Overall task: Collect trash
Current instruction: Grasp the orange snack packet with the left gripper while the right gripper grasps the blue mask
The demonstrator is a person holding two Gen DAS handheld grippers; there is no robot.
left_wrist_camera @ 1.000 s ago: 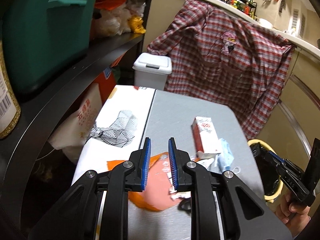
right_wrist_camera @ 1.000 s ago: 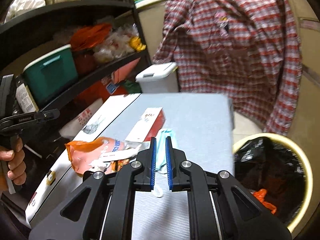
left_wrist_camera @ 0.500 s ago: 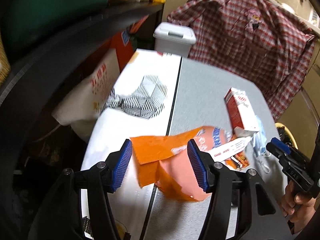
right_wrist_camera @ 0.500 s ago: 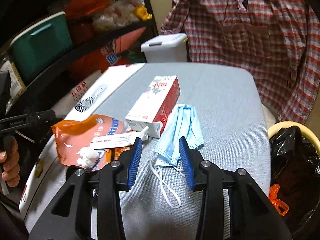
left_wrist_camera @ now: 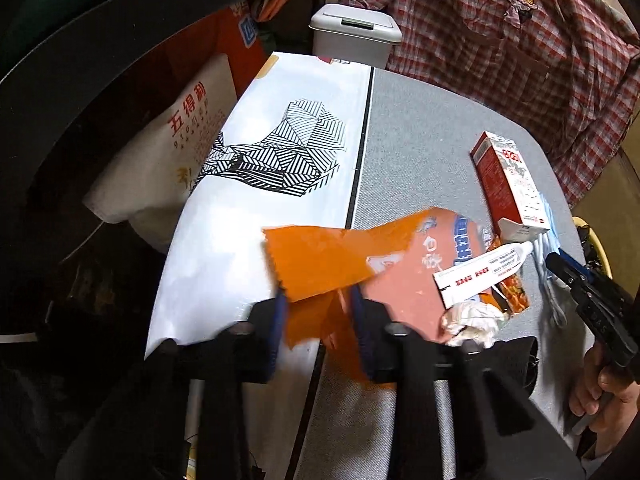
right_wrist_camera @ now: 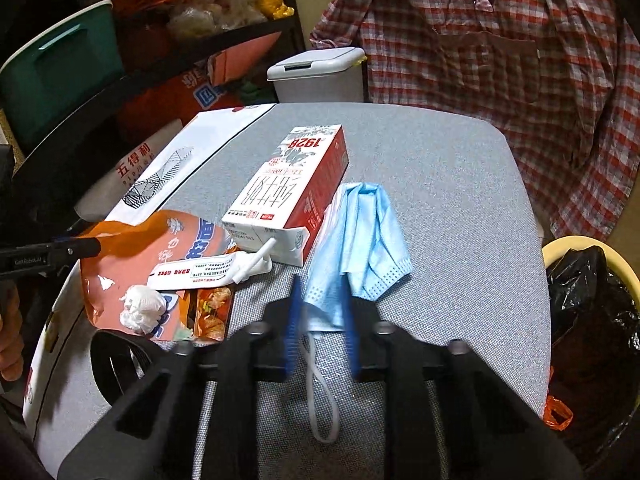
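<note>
Trash lies on a grey table (right_wrist_camera: 440,200): an orange wrapper (left_wrist_camera: 320,260), a red-and-white carton (right_wrist_camera: 288,188), a white tube (right_wrist_camera: 200,270), a crumpled tissue (right_wrist_camera: 142,306) and a blue face mask (right_wrist_camera: 360,236). My left gripper (left_wrist_camera: 317,320) points down at the wrapper's near edge. Its jaws are closing, with the orange flap between them and a gap still showing. My right gripper (right_wrist_camera: 321,320) is closing on the near corner of the mask, which fills the space between its pads. The mask's ear loop trails toward me.
A yellow bin with a black bag (right_wrist_camera: 592,300) stands low at the table's right. A white box with a striped print (left_wrist_camera: 240,240) lies along the left. Black shelving (left_wrist_camera: 120,40), a white lidded bin (right_wrist_camera: 320,76) and a hanging plaid shirt (right_wrist_camera: 500,60) stand behind.
Both grippers came down toward the table, opened wide, then narrowed again. The left now straddles the orange wrapper's edge and the right the mask's corner.
</note>
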